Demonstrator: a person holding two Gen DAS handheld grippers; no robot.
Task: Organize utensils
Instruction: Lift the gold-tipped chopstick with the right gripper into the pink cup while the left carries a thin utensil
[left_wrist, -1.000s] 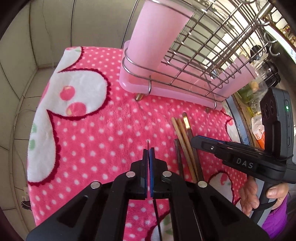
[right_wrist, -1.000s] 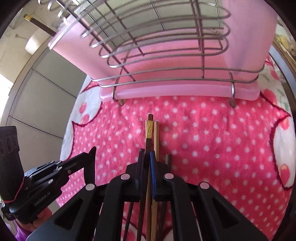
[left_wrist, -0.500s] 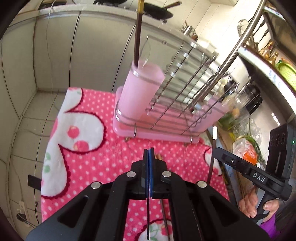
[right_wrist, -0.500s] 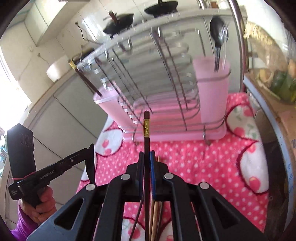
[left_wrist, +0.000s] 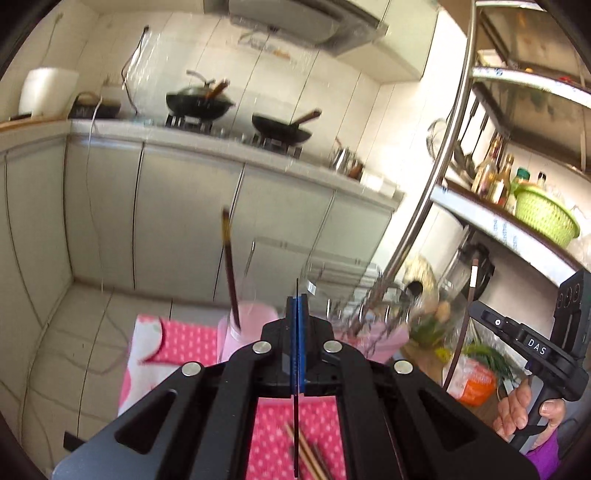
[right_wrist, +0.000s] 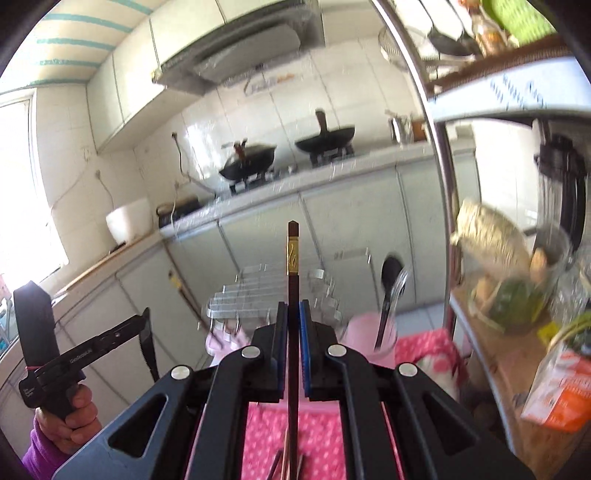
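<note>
A kitchen fills the space beyond both claws: grey cabinets (left_wrist: 184, 206) run under a counter ahead, two black woks (left_wrist: 201, 101) sit on a stove above the left claw's tip, and a range hood (right_wrist: 236, 51) hangs higher still. To the right of both claws stands a metal shelf unit (left_wrist: 476, 210) with bottles and a green basket (left_wrist: 546, 218). Below the claws lies a pink dotted cloth (left_wrist: 184, 343), and on it, just ahead, a wire dish rack (right_wrist: 251, 295) with pink cups; the cup (left_wrist: 236, 332) left of the left claw holds one dark chopstick, the cup (right_wrist: 369, 332) right of the right claw holds a black spoon. More chopsticks (left_wrist: 306, 450) lie on the cloth beneath the left claw. The left claw (left_wrist: 297, 306) is pressed together on something very thin and dark, too slim to identify. The right claw (right_wrist: 293, 314) pinches a dark chopstick (right_wrist: 293, 280) with a gold band, pointing forward and up. The right claw's body reads "DAS" (left_wrist: 536, 346) in the left view; the writing on the left claw's body is too blurred to read.
</note>
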